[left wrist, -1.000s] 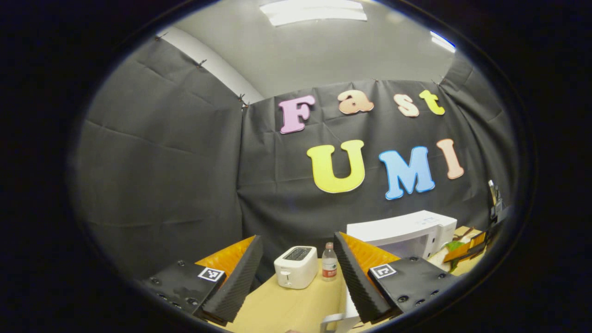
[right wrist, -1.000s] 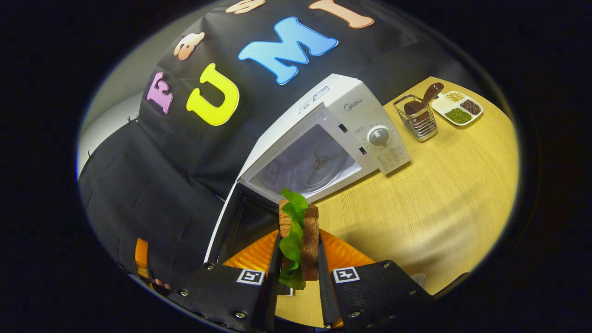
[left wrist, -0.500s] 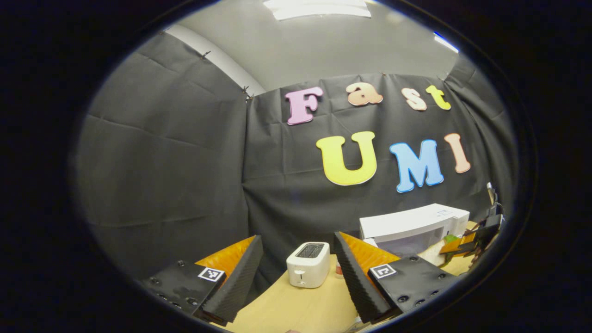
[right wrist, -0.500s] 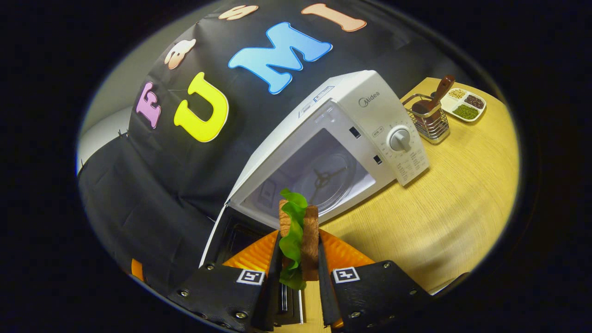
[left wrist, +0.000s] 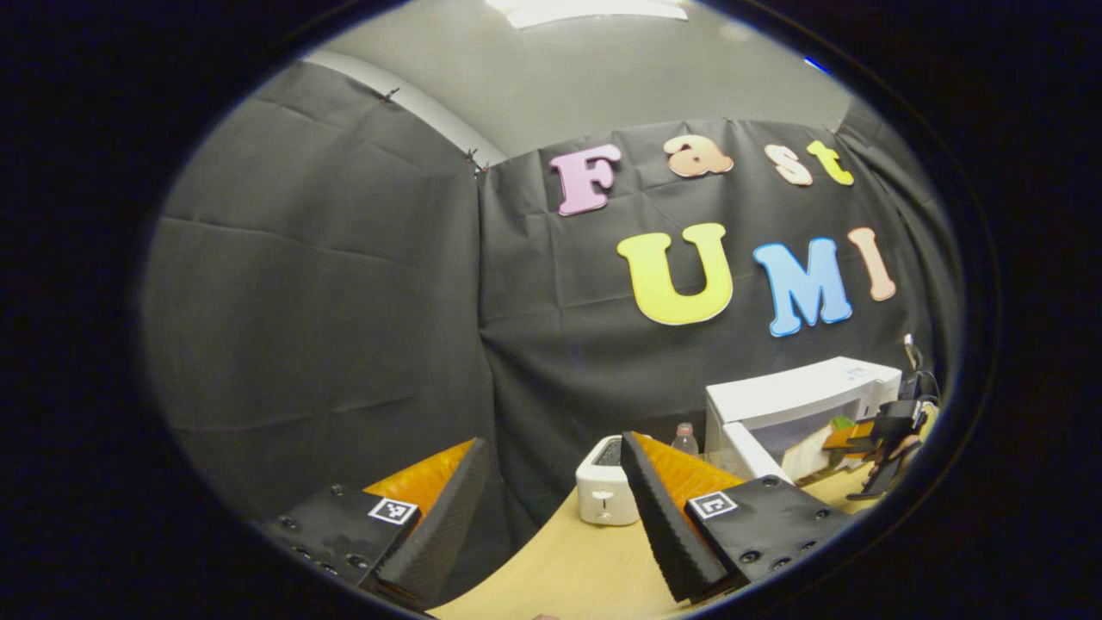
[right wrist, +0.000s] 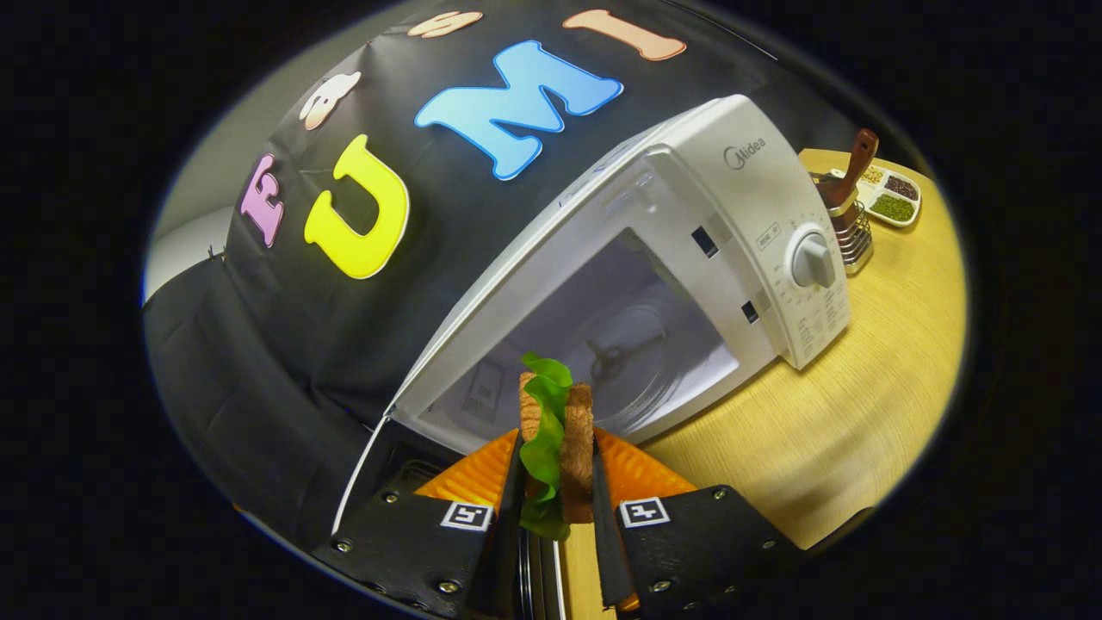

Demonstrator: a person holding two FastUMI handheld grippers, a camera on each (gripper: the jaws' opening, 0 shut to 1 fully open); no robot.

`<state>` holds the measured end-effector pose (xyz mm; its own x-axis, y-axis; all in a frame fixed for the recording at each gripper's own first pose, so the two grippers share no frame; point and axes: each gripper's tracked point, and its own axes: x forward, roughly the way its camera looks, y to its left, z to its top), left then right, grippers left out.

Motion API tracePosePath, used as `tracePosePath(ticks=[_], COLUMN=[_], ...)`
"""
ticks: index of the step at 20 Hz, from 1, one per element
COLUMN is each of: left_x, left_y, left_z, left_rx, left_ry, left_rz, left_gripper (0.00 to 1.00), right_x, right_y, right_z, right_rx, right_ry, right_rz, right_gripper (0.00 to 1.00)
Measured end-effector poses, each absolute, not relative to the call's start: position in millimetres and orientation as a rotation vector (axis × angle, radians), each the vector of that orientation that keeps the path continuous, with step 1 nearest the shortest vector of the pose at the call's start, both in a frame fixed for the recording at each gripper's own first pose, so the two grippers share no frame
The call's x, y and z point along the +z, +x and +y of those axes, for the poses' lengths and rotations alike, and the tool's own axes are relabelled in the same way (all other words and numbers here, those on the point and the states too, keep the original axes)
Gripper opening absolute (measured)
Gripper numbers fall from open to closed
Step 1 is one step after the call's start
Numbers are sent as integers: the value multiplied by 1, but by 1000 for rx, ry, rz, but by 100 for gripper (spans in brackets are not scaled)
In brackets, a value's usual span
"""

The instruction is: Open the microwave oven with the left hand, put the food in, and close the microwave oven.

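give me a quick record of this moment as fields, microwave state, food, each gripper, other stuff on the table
microwave: white microwave oven, door swung open, cavity empty
food: sandwich of brown bread and green lettuce, at the cavity mouth, not yet inside
right gripper: shut on sandwich
left gripper: open, holding nothing
table: light wooden table; white toaster; wire basket; white divided dish
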<state>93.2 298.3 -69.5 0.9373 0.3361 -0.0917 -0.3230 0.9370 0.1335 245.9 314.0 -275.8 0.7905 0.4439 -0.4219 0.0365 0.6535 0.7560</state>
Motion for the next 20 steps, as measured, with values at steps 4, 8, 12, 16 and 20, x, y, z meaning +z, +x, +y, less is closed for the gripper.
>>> tracePosePath(ticks=[4, 8, 12, 16, 20], left_x=[-81, -80, -86, -88, -91], left_y=[90, 84, 78, 75, 73], left_z=[308, 316, 321, 325, 322], left_rx=[354, 374, 395, 410, 406], left_ry=[122, 148, 155, 143, 149], left_rz=[147, 150, 167, 171, 172], left_gripper=[99, 99, 100, 100, 100], right_x=[-284, -299, -313, -326, -339], right_y=[274, 302, 320, 329, 332], right_z=[320, 325, 320, 313, 298], right_rx=[206, 182, 143, 104, 59], right_ry=[859, 868, 815, 753, 608], right_rz=[564, 552, 555, 570, 588], right_gripper=[39, 39, 39, 39, 51])
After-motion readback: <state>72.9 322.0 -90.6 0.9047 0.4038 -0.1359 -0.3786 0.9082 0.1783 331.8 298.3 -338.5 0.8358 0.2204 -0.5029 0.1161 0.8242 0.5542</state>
